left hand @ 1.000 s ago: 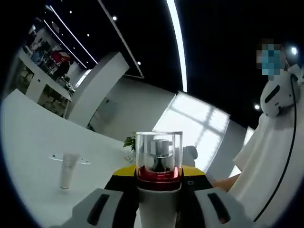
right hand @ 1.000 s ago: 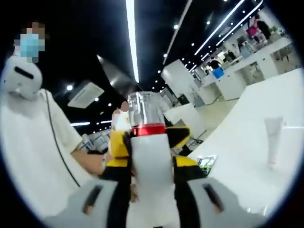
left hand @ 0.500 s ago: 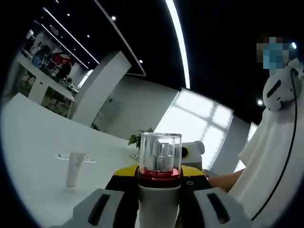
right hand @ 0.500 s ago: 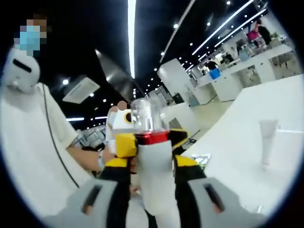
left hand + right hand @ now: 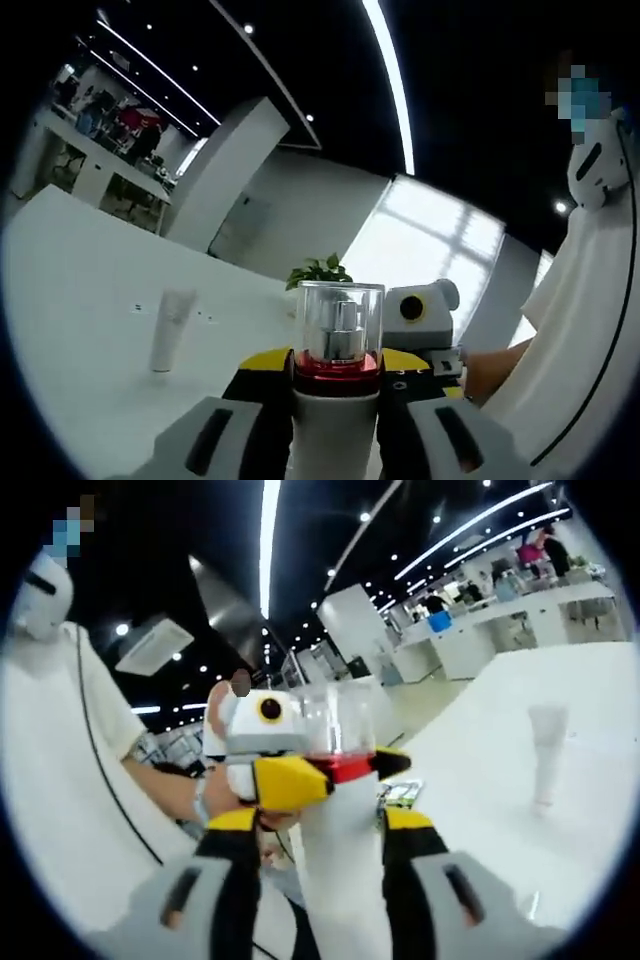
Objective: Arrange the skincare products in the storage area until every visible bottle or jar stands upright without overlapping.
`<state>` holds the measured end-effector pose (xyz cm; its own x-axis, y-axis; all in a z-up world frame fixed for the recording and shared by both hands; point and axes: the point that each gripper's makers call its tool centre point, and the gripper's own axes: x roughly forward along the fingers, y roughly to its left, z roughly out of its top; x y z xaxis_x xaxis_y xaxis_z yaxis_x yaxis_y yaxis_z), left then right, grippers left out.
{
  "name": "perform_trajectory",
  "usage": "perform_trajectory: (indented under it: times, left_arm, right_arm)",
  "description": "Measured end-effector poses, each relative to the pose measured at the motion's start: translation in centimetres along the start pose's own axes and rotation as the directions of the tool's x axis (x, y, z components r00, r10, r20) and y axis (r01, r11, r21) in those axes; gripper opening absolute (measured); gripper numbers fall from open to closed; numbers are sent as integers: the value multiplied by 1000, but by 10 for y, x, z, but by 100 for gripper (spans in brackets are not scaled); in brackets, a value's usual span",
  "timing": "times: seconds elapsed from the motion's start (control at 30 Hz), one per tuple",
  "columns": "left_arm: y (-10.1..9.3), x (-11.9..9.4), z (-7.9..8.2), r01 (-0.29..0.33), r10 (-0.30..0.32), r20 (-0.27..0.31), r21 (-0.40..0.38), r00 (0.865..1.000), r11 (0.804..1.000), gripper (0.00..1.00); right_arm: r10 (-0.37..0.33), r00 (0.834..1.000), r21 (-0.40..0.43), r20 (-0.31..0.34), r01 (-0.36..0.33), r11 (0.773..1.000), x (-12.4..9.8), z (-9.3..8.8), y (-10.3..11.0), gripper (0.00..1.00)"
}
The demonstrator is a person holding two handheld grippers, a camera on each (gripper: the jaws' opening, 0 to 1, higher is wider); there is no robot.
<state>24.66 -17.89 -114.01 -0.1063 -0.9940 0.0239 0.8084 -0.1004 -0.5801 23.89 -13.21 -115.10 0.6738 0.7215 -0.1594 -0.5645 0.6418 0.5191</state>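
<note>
1. Since 1 s ago, right gripper (image 5: 340, 900) had tilted: the bottle (image 5: 338, 780) now leaned right in right gripper view, and left gripper (image 5: 262, 750) had come further across in front of it from the left.
2. Left gripper view shifted a bit too; white tube (image 5: 171, 330) sat further right in it vs. before, camera move only.
3. Left gripper (image 5: 335, 440) jaws narrow, clamped on the bottle's (image 5: 338, 400) white body, w/ the other gripper's yellow-black jaw tips on either side at the red band.
4. Right gripper jaws also narrow, gripping the same bottle lower on the white body.
5. Bottle: clear cap, red band, held up off the white table (image 5: 70, 330) between both grippers.
6. White tube stood upright on table (image 5: 590, 760), well apart from bottle; also seen at right in right gripper view (image 5: 545, 755).
7. Person in white top (image 5: 60, 780) stood behind, hand near left gripper.
8. Green plant (image 5: 320, 272) behind bottle cap in left gripper view.
</note>
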Motion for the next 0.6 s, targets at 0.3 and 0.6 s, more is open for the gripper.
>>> perform_trajectory:
  times: [0.3, 0.6]
  left_arm:
    - [13, -1, -17, -19, 19, -17, 4, 1000, 1000, 29]
    - [3, 1, -29, 11, -8, -67, 44, 998, 999, 29]
  right_arm:
    - [-105, 985, -32, 140, 110, 993, -34, 26, -24, 57]
    - [-25, 991, -54, 133, 33, 998, -1, 34, -14, 52]
